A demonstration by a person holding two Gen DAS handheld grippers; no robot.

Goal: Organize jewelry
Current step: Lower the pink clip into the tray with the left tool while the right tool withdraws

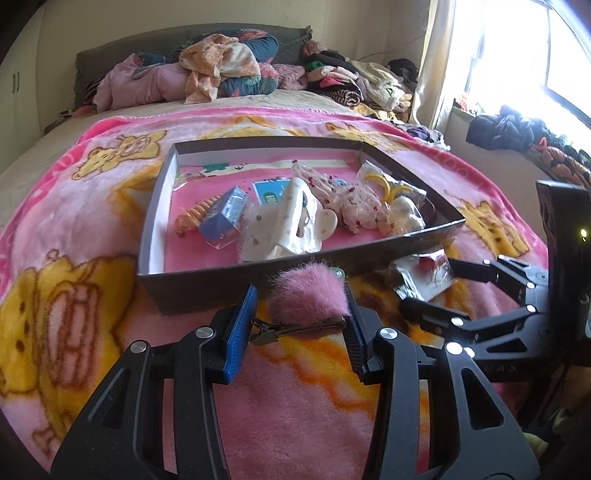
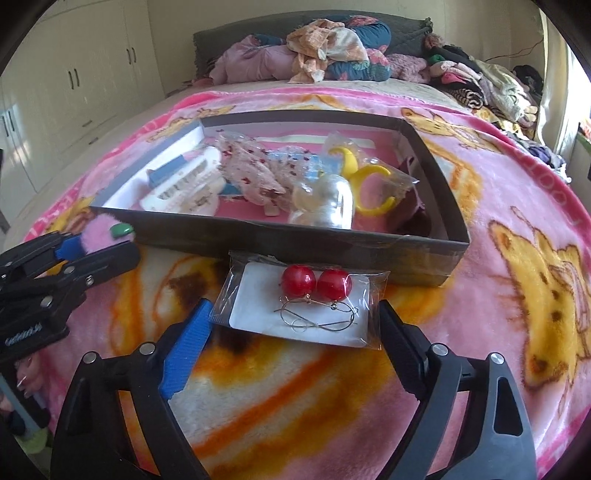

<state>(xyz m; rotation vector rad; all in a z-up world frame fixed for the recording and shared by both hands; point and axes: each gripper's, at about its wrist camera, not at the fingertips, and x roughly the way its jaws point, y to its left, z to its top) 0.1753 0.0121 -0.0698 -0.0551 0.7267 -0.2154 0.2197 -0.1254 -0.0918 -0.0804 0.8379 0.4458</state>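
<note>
Your left gripper (image 1: 299,317) pinches the pink fuzzy hair clip (image 1: 308,297); lift it over the box (image 1: 258,267) wall. Your right gripper (image 2: 295,328) gapes wide around the earring packet (image 2: 299,302), just before the box, gripping nothing.

A pink cartoon-bear blanket (image 2: 480,229) covers the bed (image 1: 22,173), heaped clothes (image 1: 221,70) lie against the dark headboard (image 2: 236,33), white wardrobe doors (image 2: 74,85) line one wall, and a bright window (image 1: 517,55) stands opposite.
</note>
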